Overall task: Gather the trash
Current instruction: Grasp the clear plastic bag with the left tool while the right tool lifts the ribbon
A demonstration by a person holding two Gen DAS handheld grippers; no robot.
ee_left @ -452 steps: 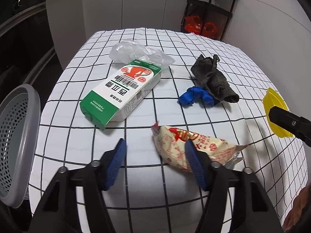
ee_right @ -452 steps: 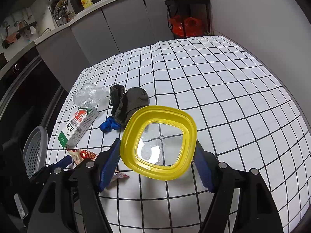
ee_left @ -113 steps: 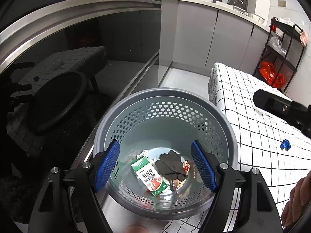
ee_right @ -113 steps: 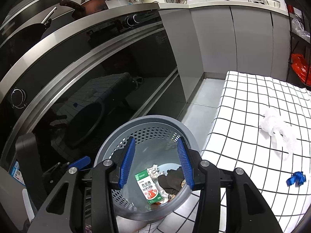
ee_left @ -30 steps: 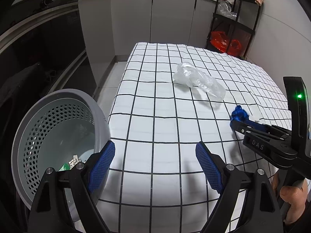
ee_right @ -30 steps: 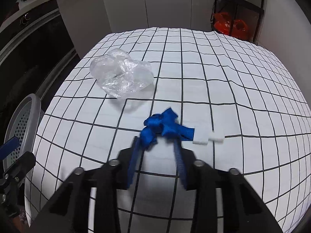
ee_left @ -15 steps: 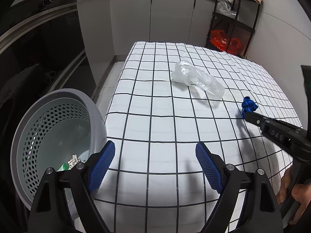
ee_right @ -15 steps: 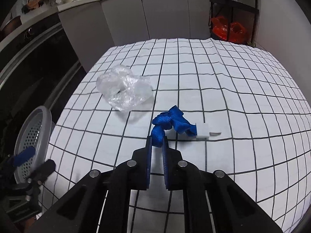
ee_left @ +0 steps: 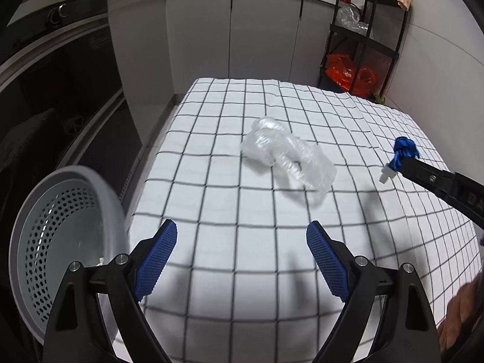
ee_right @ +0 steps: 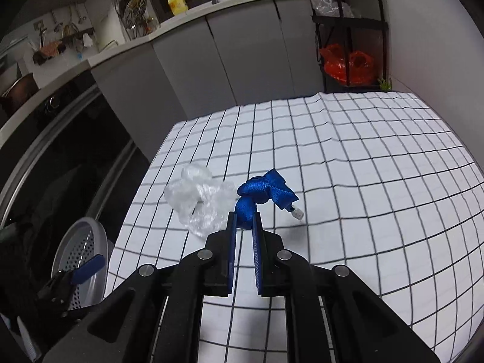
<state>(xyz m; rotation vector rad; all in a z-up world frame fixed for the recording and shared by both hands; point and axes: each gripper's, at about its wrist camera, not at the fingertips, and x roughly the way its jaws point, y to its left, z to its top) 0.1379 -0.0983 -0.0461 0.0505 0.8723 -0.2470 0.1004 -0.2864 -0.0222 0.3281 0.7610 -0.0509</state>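
My right gripper (ee_right: pixel 244 222) is shut on a knotted blue ribbon (ee_right: pixel 264 192) with a small white tag and holds it lifted above the checked tablecloth (ee_right: pixel 363 181). The ribbon also shows in the left wrist view (ee_left: pixel 403 151), at the tip of the right gripper's arm. A crumpled clear plastic bag (ee_left: pixel 287 155) lies on the cloth ahead of my left gripper (ee_left: pixel 240 255), which is open and empty above the table's near edge. The bag also shows in the right wrist view (ee_right: pixel 199 199). The grey perforated trash basket (ee_left: pixel 60 242) stands off the table's left side.
A dark oven front (ee_left: pixel 54 90) and grey cabinets (ee_left: pixel 230 30) line the left and back. A black shelf rack with red bags (ee_left: pixel 360 69) stands at the back right. A wall runs along the table's right side.
My right gripper has lifted the blue ribbon off the cloth and raised it. My left gripper has moved forward a little over the table, still open.
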